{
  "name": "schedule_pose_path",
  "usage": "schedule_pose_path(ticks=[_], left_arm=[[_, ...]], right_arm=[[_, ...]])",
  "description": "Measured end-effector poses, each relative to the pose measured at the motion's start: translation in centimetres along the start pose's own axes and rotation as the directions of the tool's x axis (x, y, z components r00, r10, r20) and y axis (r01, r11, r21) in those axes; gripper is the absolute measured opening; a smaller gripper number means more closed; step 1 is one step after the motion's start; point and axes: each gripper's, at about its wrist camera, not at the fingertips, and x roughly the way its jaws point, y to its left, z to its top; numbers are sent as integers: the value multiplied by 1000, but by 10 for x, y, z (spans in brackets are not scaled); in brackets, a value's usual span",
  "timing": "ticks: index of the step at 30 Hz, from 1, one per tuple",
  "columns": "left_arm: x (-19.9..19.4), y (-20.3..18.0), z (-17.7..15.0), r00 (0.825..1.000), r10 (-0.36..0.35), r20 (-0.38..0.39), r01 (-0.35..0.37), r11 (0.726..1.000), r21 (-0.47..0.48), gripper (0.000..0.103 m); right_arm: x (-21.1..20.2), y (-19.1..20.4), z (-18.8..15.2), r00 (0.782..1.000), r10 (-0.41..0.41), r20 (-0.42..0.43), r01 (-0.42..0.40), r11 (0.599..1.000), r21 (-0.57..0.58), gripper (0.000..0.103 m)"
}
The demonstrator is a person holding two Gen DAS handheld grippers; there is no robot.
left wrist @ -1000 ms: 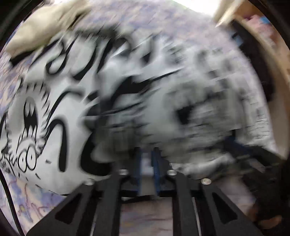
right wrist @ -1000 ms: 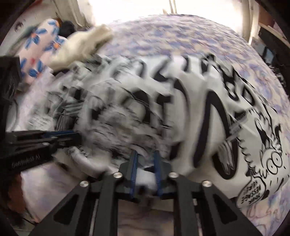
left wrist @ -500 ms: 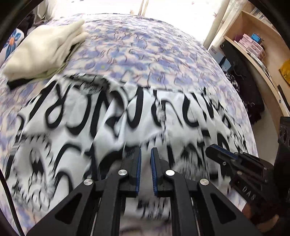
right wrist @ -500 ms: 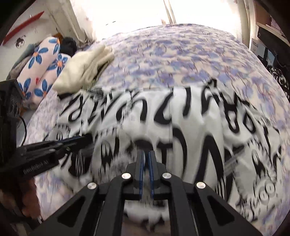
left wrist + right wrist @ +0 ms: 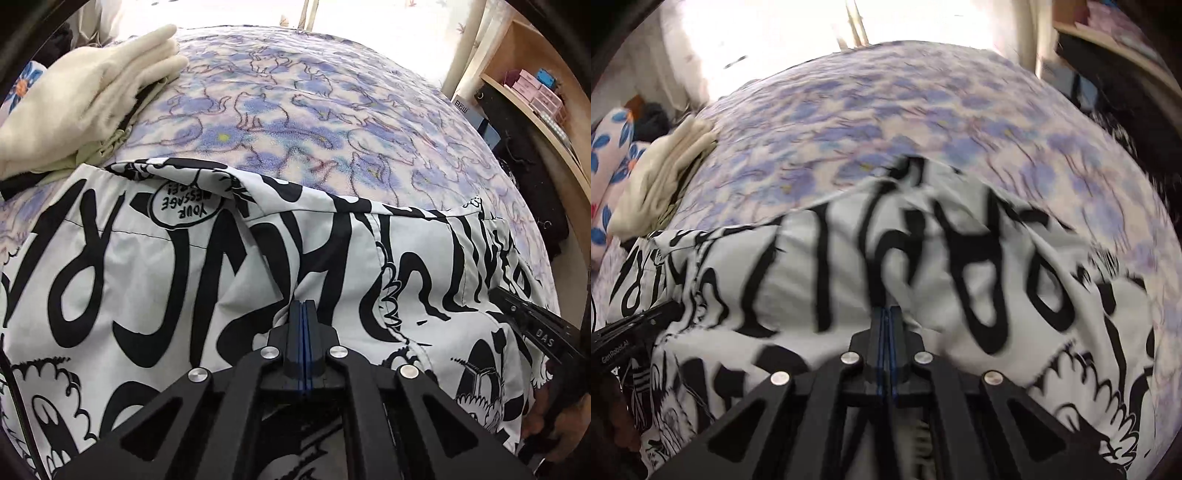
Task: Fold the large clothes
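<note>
Bright daylight floods in behind a bed covered with a fleecy blanket printed in purple and blue cat outlines point(image 5: 295, 110), and that bed carries everything we work on. Spread across its near half lies our large white garment with bold black lettering and cartoon drawings point(image 5: 147, 266); its far edge is turned over into a soft fold, and a speech bubble printed on it reads upside down from the left wrist view. At the far left corner of the bed sits a folded pile of cream-coloured fleece clothing point(image 5: 85, 96), touching the garment's far left corner, with a pink pillow patterned in blue flowers point(image 5: 605, 155) beyond it. A wooden shelf with small pink boxes point(image 5: 535, 88) stands off to the right of the bed.

Our left gripper point(image 5: 303, 310) points down at the middle of the garment, its blue-lined jaws clenched together with cloth bunched right at their tips; we cannot tell whether any fabric is caught between them. Our right gripper point(image 5: 885, 314) has just been closing its jaws, which now meet; the white cloth rises in a ridge at the tips, but the blur hides whether it is pinched. Each gripper shows in the other's view, resting on the garment near its side edge.
</note>
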Motion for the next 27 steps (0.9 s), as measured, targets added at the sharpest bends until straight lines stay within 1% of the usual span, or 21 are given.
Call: schedule_pose_path(ticks=[3,5,9,13,17,23,27], left_arm=[[-4,3,1,1000,3,-9,-3,999,-37,1],[-7,2,3,1000,14,-24,-15,999,-49,1],[-22,-3,5,998,42,-50,-44,998,-50,2],[-53,-8,6,996,66,-56,-69,996,-57,4],[-89,-14,6,995,87,-55,-90,994,-68,8],[-144,-26,7,994,95,-47,-99,992,-80,9],[-177,-34,4,994,108,-34,-110,991,-77,9]], right_arm=[[-6,1,-4,1000,-17,-12,17,1000,-16,1],[-11,4,-4,1000,-20,-19,20,1000,-12,4],[-34,7,-1,1000,20,-23,-19,999,27,4],[-70,16,5,999,51,-11,-51,999,17,4],[-108,25,11,998,70,1,-70,998,-5,4],[-162,40,16,994,107,22,-106,993,-44,4],[-189,46,16,990,136,25,-134,989,-54,4]])
